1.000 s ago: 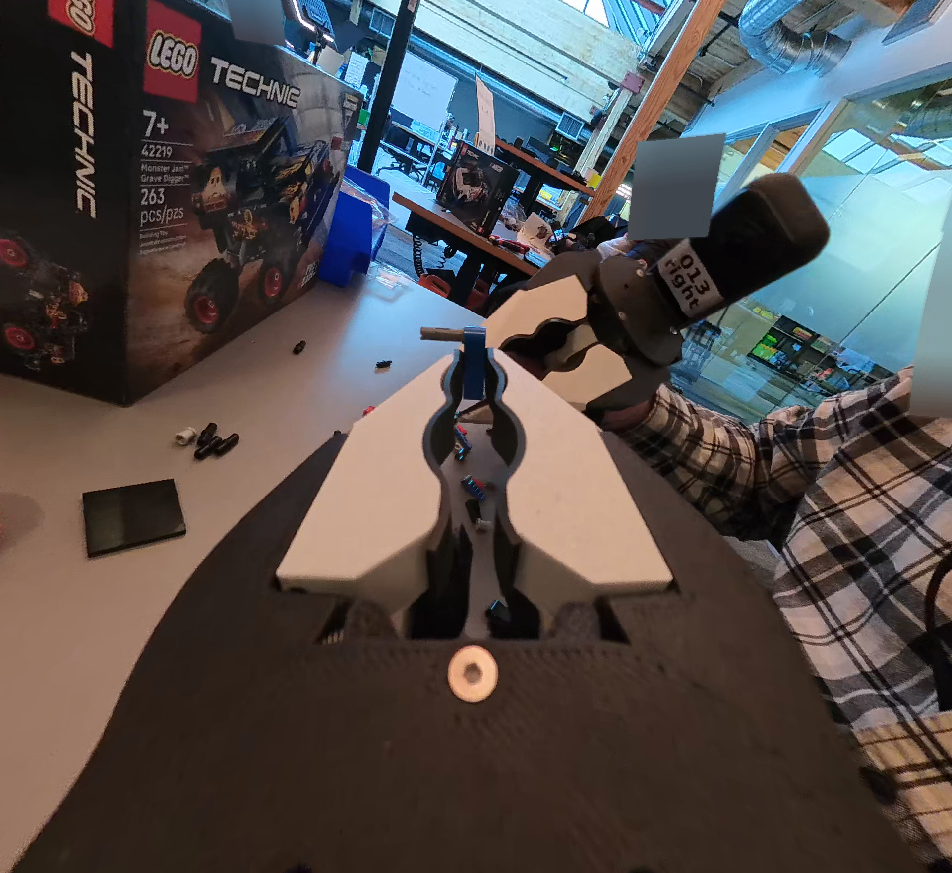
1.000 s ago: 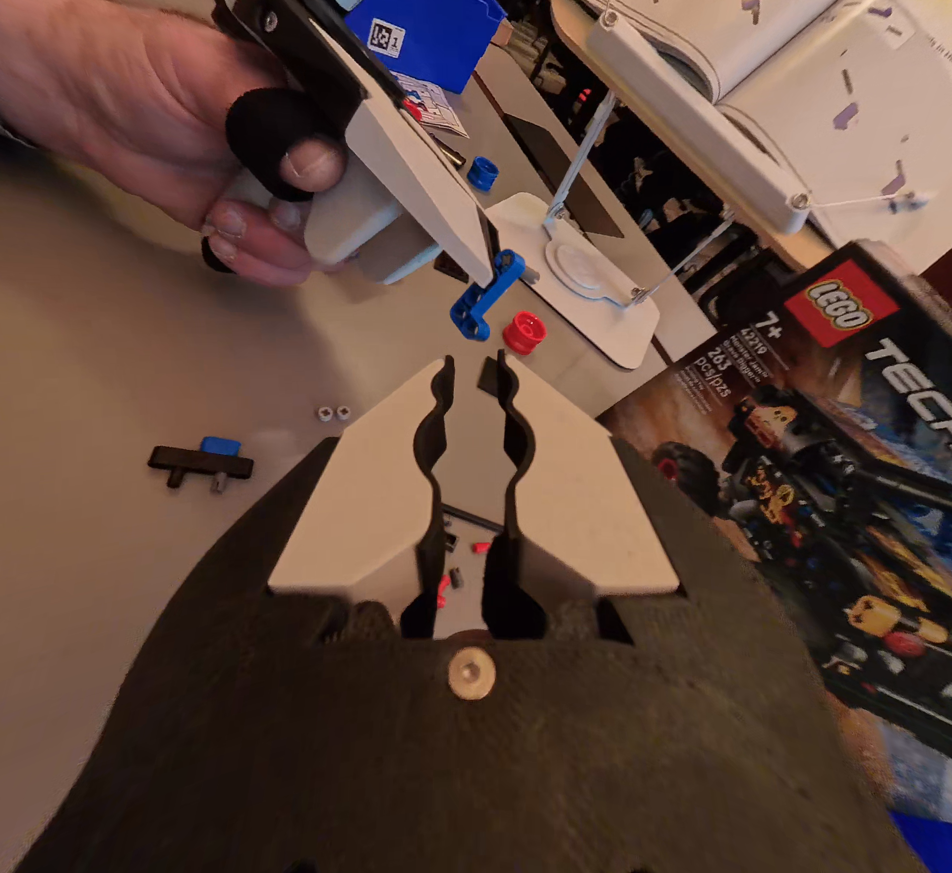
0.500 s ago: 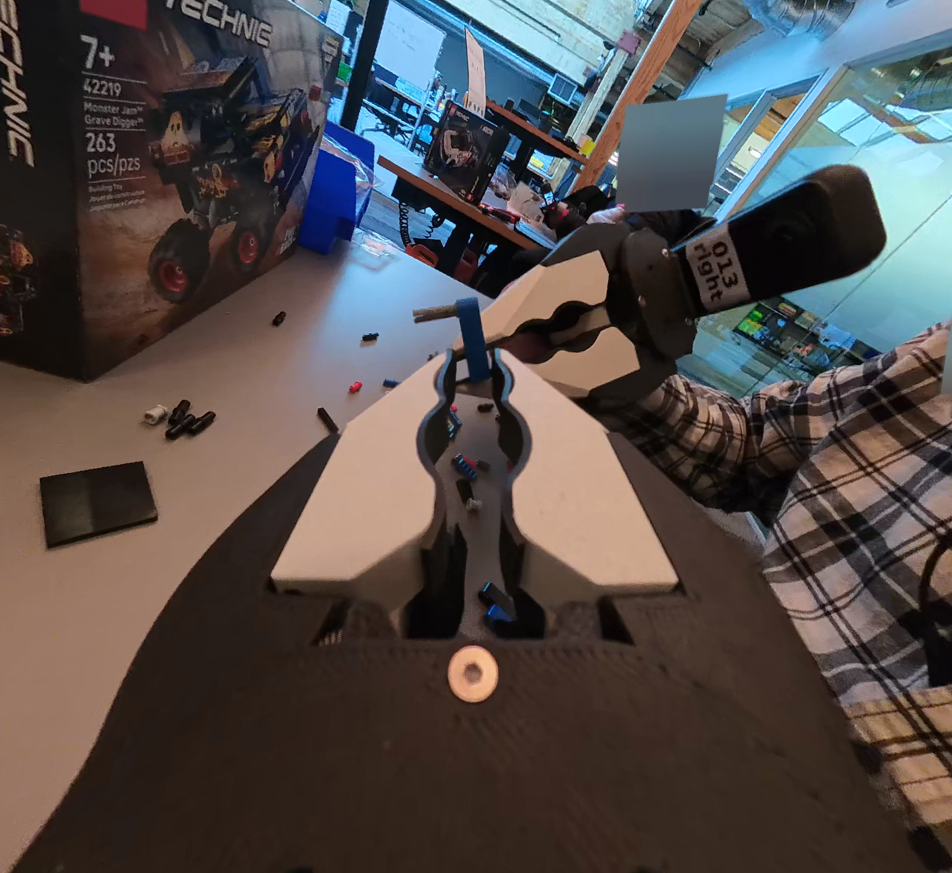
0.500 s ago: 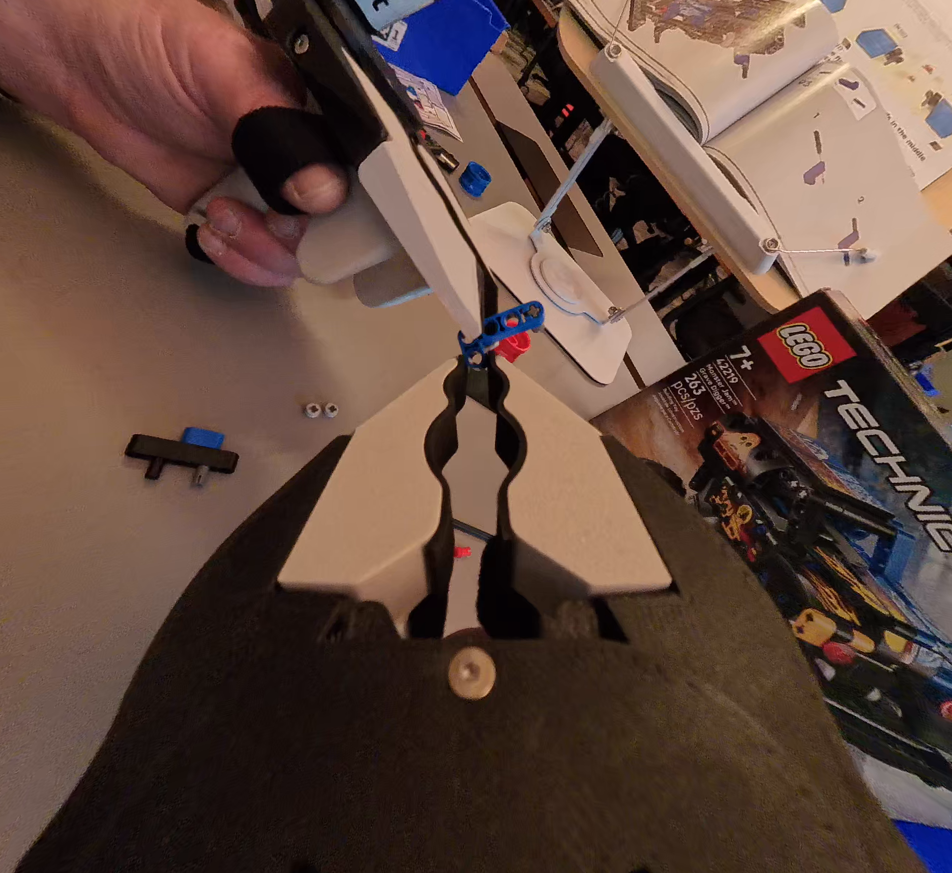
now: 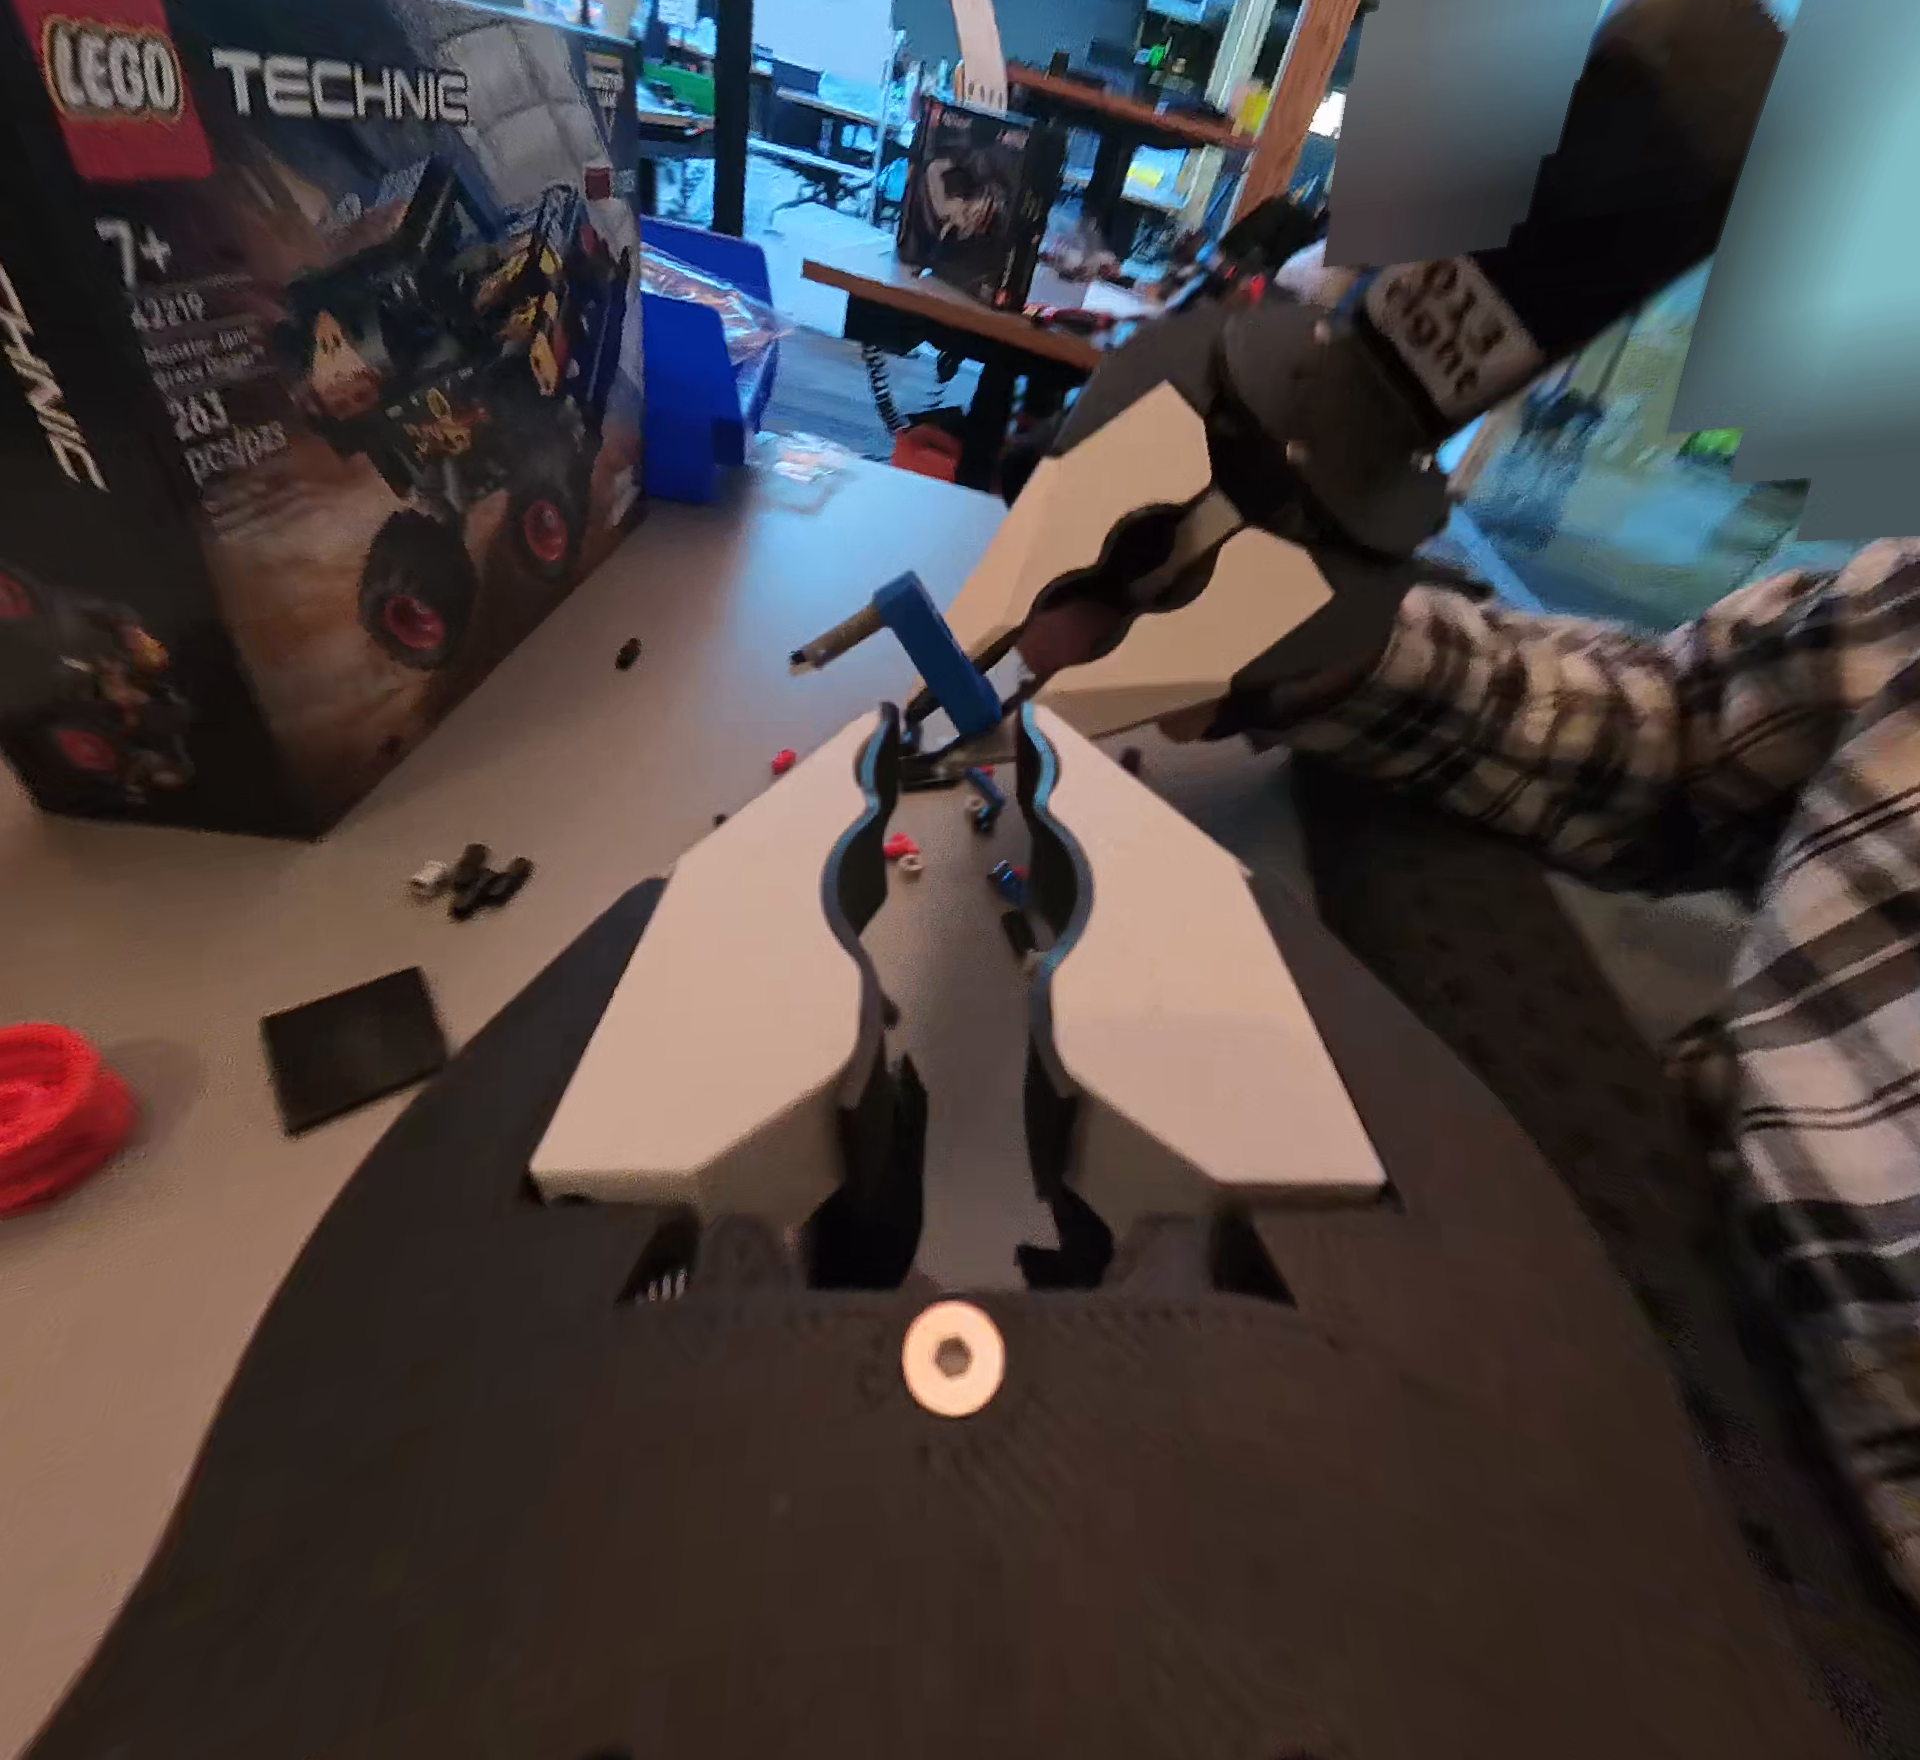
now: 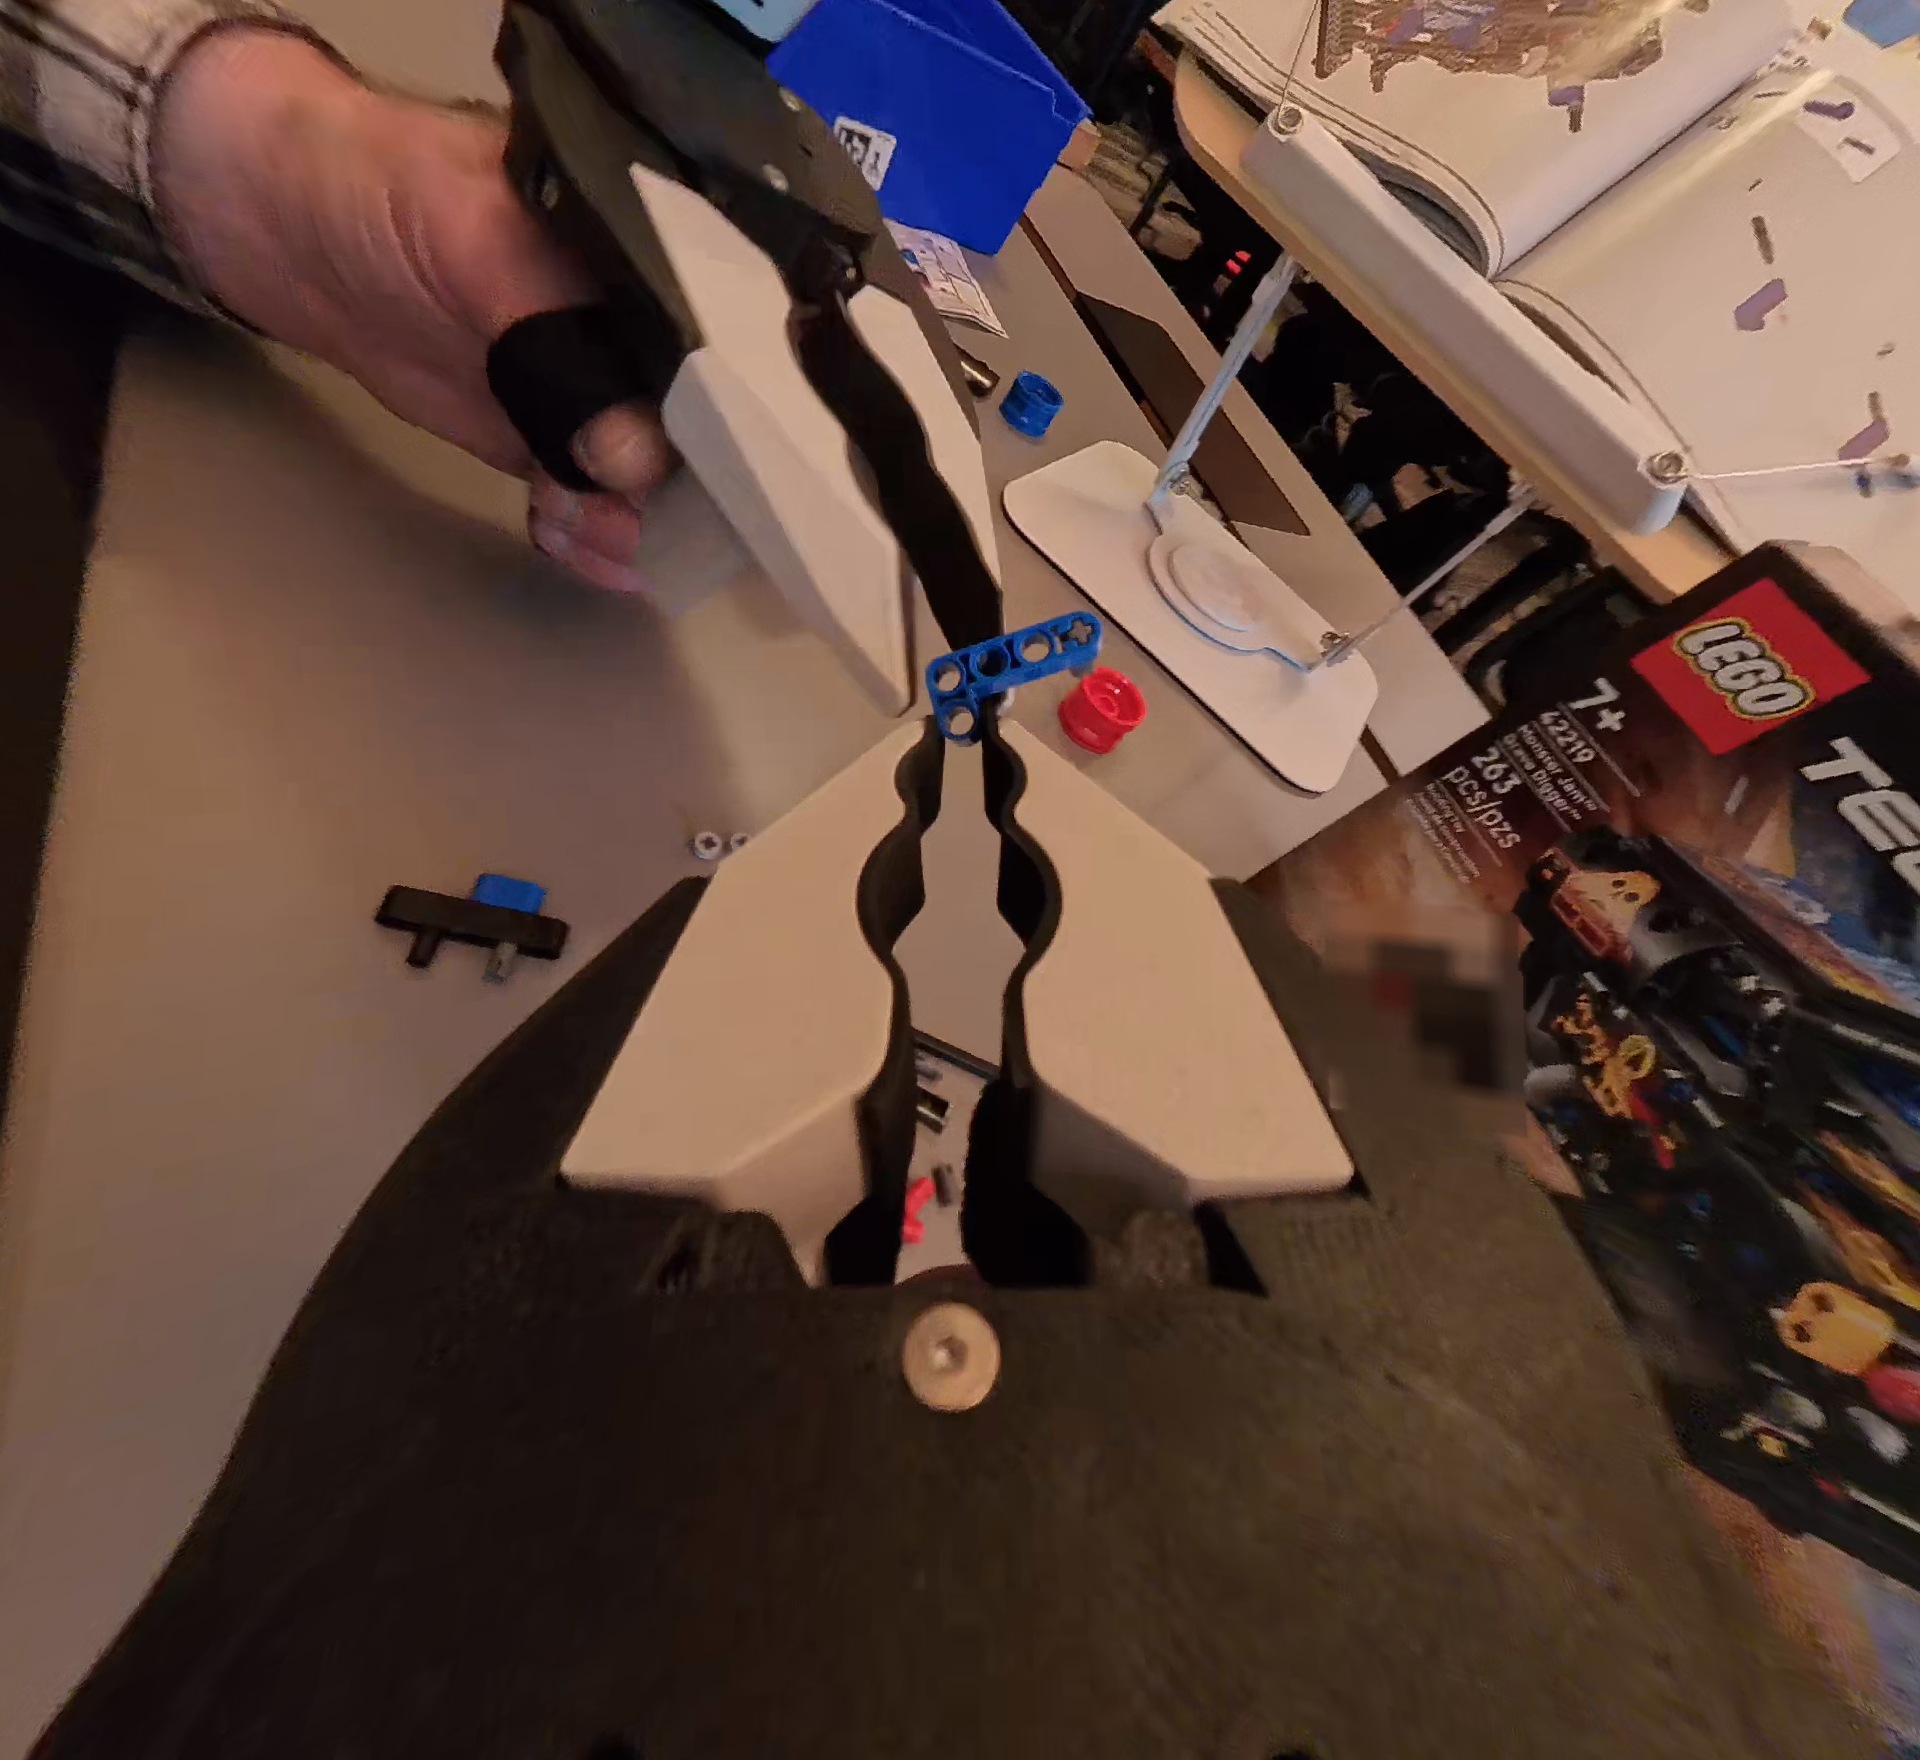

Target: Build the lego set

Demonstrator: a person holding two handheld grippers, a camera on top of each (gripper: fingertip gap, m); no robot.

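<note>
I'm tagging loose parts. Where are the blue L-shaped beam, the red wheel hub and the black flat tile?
blue L-shaped beam (image 6: 1006, 666): right wrist view, on its holed long arm.
red wheel hub (image 6: 1101, 709): right wrist view, on its side wall.
black flat tile (image 5: 353, 1045): left wrist view, centre of its top face.

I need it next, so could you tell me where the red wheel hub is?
In the right wrist view, the red hub lies on the table just right of the blue beam, beside the white stand base.

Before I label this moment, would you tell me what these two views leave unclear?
- Left wrist view: where the right gripper meets the blue beam; motion blur smears the contact.
- Right wrist view: the beam's lower end, hidden between the fingertips.
- Right wrist view: the open manual, cut off by the frame's edge.
- Left wrist view: small loose parts, too small to identify.
</note>
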